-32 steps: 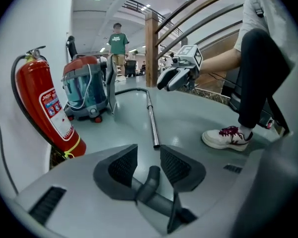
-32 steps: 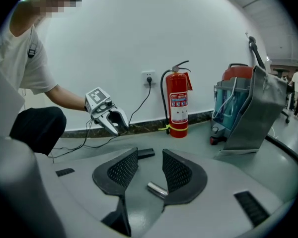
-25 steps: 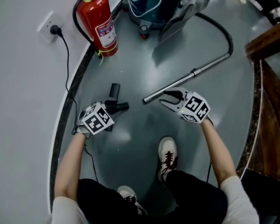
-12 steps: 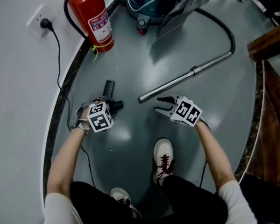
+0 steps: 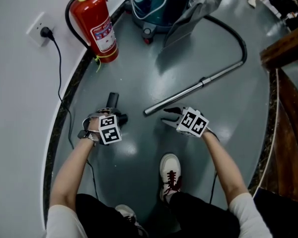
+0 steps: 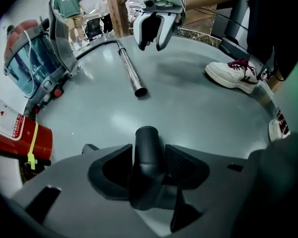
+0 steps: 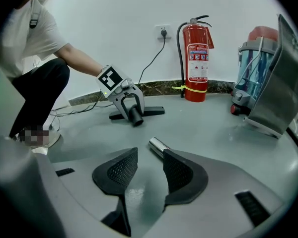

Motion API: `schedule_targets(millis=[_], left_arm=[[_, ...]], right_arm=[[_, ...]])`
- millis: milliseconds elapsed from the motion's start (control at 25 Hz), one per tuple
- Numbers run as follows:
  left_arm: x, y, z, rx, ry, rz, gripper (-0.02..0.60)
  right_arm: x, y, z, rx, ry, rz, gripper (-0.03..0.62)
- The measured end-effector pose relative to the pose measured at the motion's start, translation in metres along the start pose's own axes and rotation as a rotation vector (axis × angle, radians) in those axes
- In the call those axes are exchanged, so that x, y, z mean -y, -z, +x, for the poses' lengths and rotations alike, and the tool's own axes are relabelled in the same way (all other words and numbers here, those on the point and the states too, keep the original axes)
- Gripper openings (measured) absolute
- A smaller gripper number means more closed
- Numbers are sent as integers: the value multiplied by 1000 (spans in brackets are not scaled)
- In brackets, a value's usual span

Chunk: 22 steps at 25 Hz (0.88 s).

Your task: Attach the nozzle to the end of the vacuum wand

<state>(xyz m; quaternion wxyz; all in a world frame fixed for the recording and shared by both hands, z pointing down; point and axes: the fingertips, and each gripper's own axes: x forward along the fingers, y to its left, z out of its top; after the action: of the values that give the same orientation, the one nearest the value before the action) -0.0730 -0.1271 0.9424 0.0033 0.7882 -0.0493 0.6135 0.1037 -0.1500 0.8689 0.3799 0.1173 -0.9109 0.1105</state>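
Both my hands have dropped lower since a second ago, and the grippers now sit close to the grey floor [image 5: 139, 73]. My left gripper [image 5: 114, 119] has come right down over the nozzle [image 6: 148, 150], and its jaws have just been opening. They stand spread either side of the nozzle's dark round neck, which sticks up between them. As far as I can see the pads straddle it, not clamp it. The nozzle's flat foot lies on the floor just beyond that gripper's tips.

My right gripper [image 5: 167, 116] is spread too, with nothing between the jaws, just bare floor. The open end of the vacuum wand [image 7: 158, 146] lies on the floor right in front of its right jaw, close but apart. From there the shiny metal tube runs away from that gripper toward the black hose [image 5: 241, 38], which curves round to the vacuum canister [image 5: 154, 6].

The nozzle and the wand's end are still apart, with a strip of floor between my two grippers.

Out past my left gripper a red fire extinguisher [image 5: 97, 24] stands against the wall. One white shoe [image 5: 170, 170] is planted just behind my right gripper.
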Motion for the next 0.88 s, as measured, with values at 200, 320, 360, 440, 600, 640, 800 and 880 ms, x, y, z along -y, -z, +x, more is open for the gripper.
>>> schedule_targets(millis=[200,320,360,440,600,640,800,880], left_arm=[[-5,10,9,-33,-11,34,206],[-5,12,10,-11,-27,39,192],[-5,12,10,-3,-32,43,192],[-5,10,10,17,-45,54,190],[-6,10,11,39,-62,80,189],[-6,10,11,43,-65,81,187],[-7,0,4,118,-52,15,181],[-9,-12,-6,199,-11,-74,179]], right_arm=[[10,4,9,-78,4,-99,172],[10,9,21,-141,-11,-183,187],[11,11,24,-160,-11,-210,192],[13,14,30,-188,-11,-250,201],[15,13,44,-239,-30,-333,210],[17,12,46,-254,-31,-363,212],[24,13,52,-286,-29,-414,216],[28,15,55,-304,-34,-437,216]])
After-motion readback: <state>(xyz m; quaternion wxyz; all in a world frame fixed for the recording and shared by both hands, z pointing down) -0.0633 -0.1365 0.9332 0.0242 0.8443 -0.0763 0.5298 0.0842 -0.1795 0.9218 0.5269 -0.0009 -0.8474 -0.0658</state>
